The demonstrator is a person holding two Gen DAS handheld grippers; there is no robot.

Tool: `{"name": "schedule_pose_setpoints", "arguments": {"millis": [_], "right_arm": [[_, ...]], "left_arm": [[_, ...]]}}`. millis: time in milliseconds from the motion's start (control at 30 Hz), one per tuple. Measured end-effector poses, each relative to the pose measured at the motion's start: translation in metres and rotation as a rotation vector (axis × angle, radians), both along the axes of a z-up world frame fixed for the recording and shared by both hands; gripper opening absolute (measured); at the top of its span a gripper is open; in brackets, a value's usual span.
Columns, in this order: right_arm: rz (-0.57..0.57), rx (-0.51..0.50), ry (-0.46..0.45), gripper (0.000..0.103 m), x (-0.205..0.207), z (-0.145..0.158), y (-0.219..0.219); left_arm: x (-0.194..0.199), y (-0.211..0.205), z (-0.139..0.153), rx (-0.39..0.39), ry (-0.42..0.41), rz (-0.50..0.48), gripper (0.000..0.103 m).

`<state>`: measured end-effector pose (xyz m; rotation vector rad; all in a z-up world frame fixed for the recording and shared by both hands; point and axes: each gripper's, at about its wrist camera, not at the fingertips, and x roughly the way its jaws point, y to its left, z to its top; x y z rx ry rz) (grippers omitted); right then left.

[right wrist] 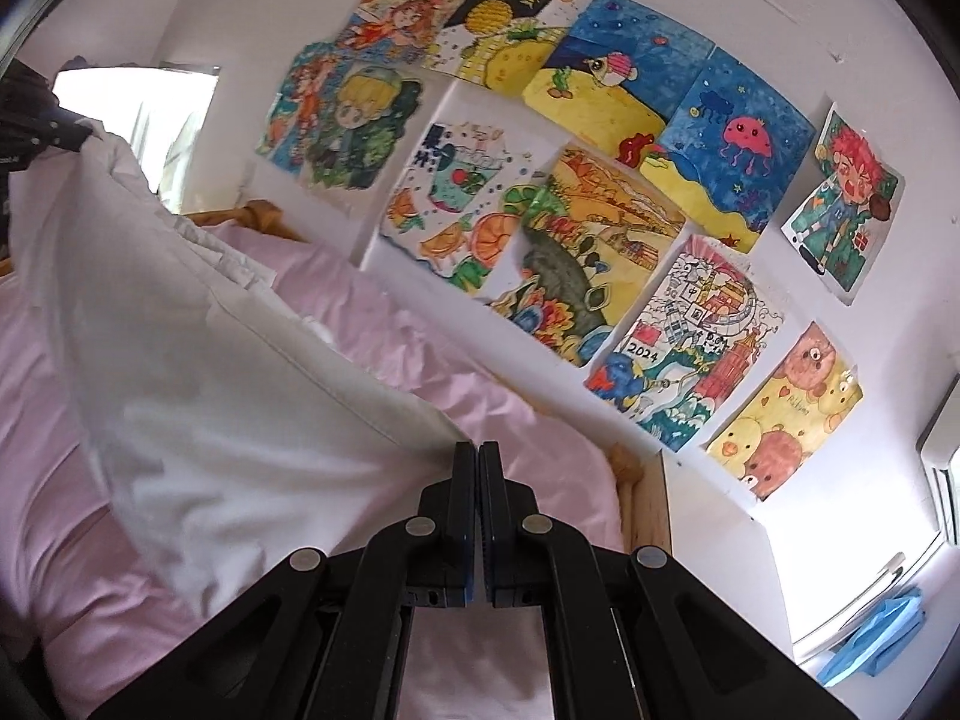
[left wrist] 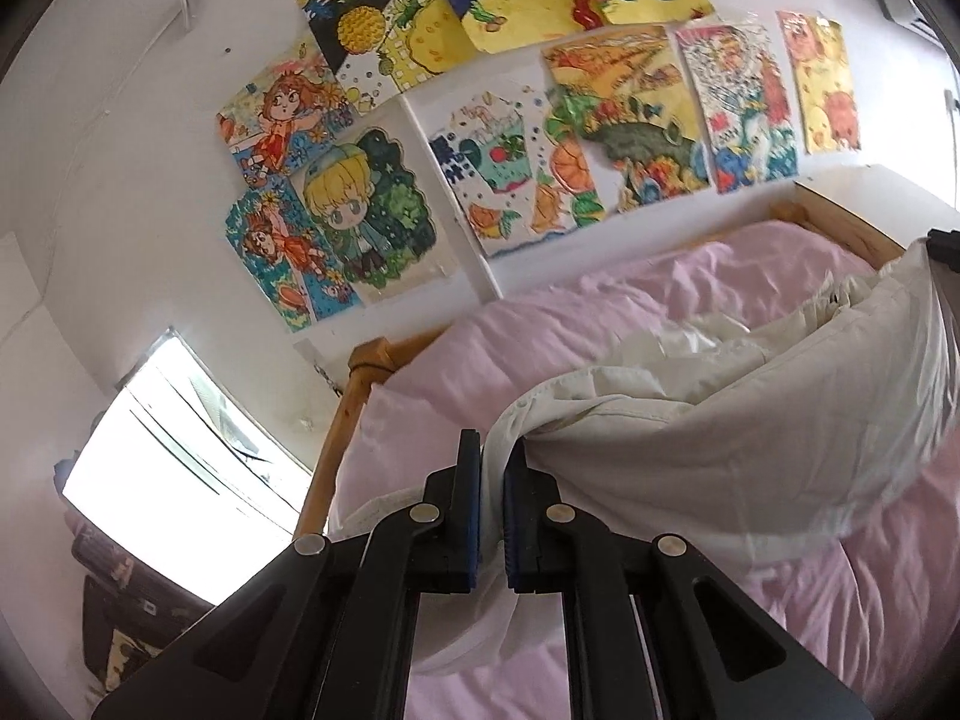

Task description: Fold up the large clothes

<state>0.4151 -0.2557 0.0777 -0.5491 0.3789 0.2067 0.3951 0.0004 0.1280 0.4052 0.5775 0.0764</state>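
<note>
A large white garment (left wrist: 720, 420) hangs stretched between my two grippers above a bed with a pink sheet (left wrist: 570, 318). My left gripper (left wrist: 493, 450) is shut on a bunched edge of the garment. My right gripper (right wrist: 478, 456) is shut on another edge of the same white garment (right wrist: 198, 360), which spreads away to the left. The right gripper shows as a dark shape at the far right of the left wrist view (left wrist: 945, 246), and the left gripper at the far left of the right wrist view (right wrist: 36, 120).
The bed has a wooden frame (left wrist: 342, 438) against a white wall covered with colourful drawings (left wrist: 540, 138). A bright window (left wrist: 174, 438) is at the left. A blue cloth (right wrist: 876, 642) lies by a white unit at the lower right.
</note>
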Motion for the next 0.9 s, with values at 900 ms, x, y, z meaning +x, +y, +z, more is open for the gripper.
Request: {"name": "schedule_pose_setpoints", "arguments": {"millis": [900], "right_arm": [[-0.022,0.479,0.206,0.041,0.132,-0.036,-0.027]], "left_arm": [[0.239,-0.011,-0.131,0.02,0.153,0.114,0.005]]}}
